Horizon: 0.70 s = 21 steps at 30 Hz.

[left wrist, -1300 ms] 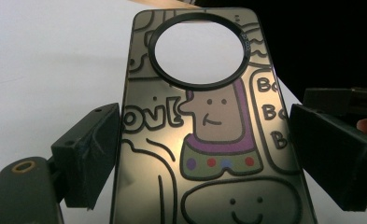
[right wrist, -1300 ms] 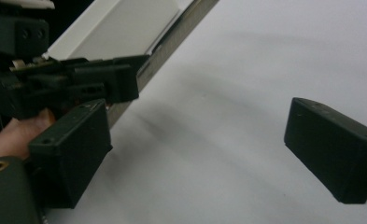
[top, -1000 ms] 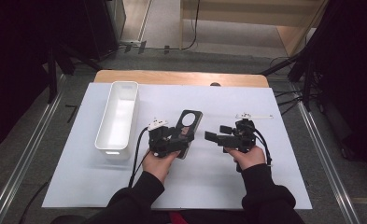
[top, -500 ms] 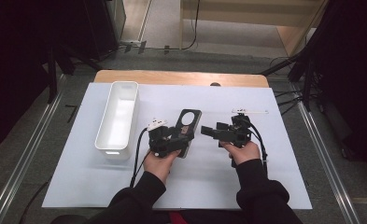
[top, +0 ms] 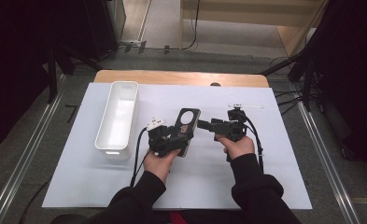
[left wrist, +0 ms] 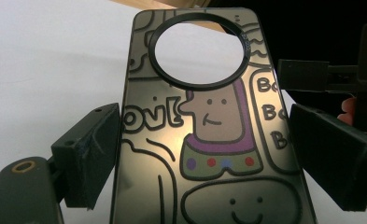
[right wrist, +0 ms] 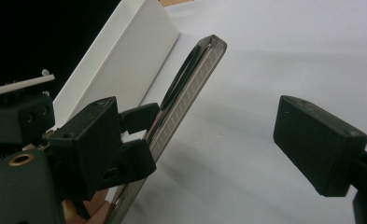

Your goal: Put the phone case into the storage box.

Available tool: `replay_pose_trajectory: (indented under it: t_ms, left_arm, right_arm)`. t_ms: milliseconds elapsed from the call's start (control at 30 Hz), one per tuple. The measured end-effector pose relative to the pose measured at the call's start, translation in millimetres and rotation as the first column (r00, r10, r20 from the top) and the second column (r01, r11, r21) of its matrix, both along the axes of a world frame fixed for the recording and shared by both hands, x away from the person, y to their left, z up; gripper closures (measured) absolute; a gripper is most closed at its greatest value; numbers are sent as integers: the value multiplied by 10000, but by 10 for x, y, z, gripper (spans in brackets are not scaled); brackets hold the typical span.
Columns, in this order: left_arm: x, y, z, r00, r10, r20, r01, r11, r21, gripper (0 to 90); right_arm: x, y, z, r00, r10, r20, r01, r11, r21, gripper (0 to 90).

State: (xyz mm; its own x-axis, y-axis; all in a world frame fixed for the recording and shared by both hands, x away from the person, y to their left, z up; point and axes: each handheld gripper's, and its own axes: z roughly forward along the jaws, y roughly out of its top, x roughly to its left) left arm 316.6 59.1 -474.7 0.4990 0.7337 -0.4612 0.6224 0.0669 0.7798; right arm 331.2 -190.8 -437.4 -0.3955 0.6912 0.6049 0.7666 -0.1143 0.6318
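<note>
Both my forearms, in dark sleeves, come in from the near edge of the table, a hand wrapped round the body of each tool. My left gripper (top: 172,137) points away from me and a little to my right, its two black jaws pressed on the long edges of the phone case (left wrist: 209,130) between them. My right gripper (top: 207,125) lies level and points left across toward the other, its jaws standing apart after just closing a little, with nothing pressed between the pads.
</note>
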Motion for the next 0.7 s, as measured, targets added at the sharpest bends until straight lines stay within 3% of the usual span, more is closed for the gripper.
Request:
replay_pose_trajectory:
  t_ms: [400,700]
  left_arm:
    - [-22,-35,-13,10000,-14,39,13,10000,66,116]
    - [-24,-29,-14,10000,-12,66,12,10000,53,115]
  right_arm:
    - [139,11,18,9975,-209,-679,219,9997,138,200]
    - [218,47,37,9961,-381,-795,379,9993,-45,226]
